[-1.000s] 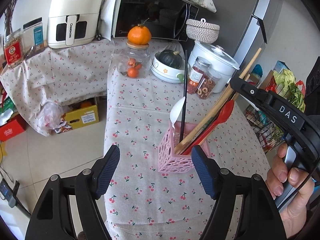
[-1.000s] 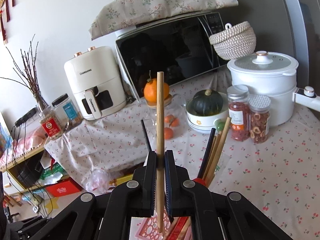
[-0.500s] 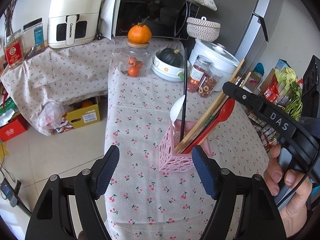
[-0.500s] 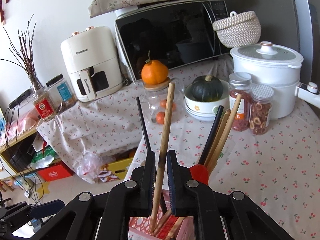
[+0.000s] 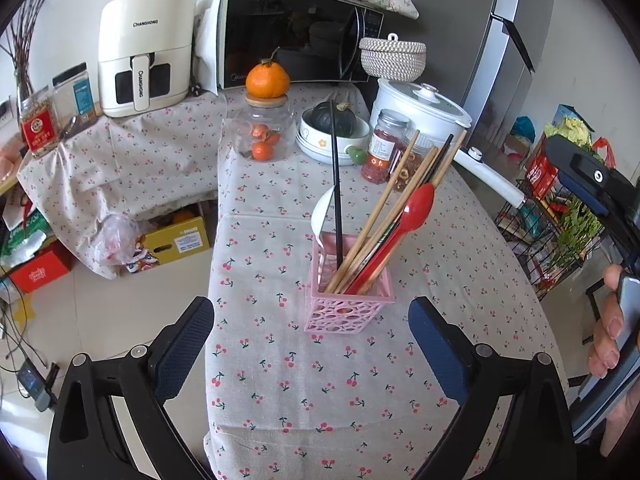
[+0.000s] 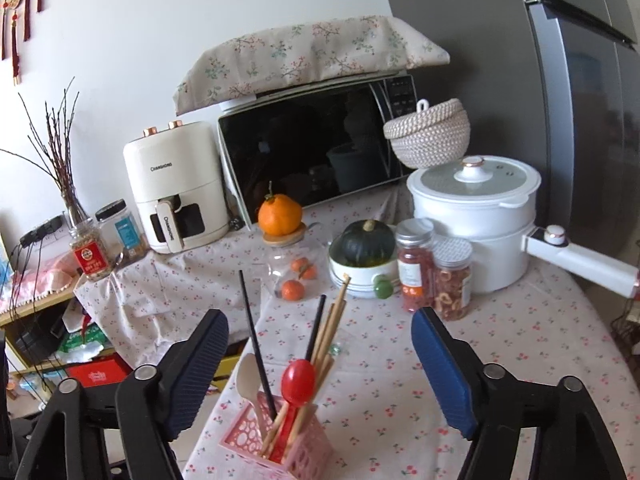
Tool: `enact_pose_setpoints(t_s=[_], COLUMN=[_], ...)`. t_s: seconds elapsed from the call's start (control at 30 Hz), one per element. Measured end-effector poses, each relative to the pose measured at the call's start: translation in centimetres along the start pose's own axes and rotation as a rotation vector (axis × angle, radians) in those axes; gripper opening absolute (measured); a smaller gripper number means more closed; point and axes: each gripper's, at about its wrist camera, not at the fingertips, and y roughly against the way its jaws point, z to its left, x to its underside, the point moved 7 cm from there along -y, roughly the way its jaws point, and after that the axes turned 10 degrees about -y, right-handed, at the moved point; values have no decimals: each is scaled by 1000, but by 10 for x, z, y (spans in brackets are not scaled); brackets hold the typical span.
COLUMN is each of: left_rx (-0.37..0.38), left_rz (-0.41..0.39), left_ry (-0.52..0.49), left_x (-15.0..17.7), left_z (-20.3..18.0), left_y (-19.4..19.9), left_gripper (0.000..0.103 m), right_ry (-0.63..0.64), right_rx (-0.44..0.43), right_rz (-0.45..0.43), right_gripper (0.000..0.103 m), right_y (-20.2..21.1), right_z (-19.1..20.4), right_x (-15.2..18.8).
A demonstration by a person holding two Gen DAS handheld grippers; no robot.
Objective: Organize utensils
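A pink perforated holder point(image 5: 349, 299) stands on the cherry-print tablecloth point(image 5: 304, 384). In it are wooden chopsticks point(image 5: 394, 196), black chopsticks point(image 5: 335, 184), a red spoon point(image 5: 416, 208) and a white spoon point(image 5: 323, 212). My left gripper point(image 5: 310, 344) is open and empty, just in front of the holder. My right gripper point(image 6: 320, 364) is open and empty, above and behind the holder point(image 6: 276, 446); the red spoon point(image 6: 298, 376) and wooden chopsticks point(image 6: 334, 320) rise between its jaws. The right gripper's body shows at the right edge of the left wrist view.
At the table's far end stand a glass jar with an orange point(image 5: 266, 120), a bowl with a green squash point(image 5: 334, 132), two spice jars point(image 5: 384, 148) and a white pot point(image 5: 424, 112). A microwave point(image 5: 296, 36) and an air fryer point(image 5: 144, 48) stand behind. A wire rack point(image 5: 560, 224) is right.
My right gripper opened and let go of the wooden chopstick, which now rests in the holder. The right gripper rose and drew back. The left gripper moved back slightly.
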Motion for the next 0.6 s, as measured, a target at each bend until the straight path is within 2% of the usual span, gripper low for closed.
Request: enact_pose_setpoints(t_s=[0.1,0.17,0.2,0.37,0.6], left_rx=[-14,-34,-47,-67,-79], left_rz=[-10,-16,-17,-29,-50], left_ry=[-15,-29,-34,-54,-94], left_x=[1,4,5,10,10], left_z=[-12,-19,-23,-40,-59], left_y=[9,15,17,28,32], left_gripper=[99,99,99,99,99], right_ry=[47,73,82,99,60], right_rx=[43,76,90,156,222], right_rz=[22,45,53,101,175], right_gripper=[92,101,102,102,102], right_y=[16,25,29,49,53], right_z=[-8,-14,-17,-33,-56], right_x=[8,16,20,38,54])
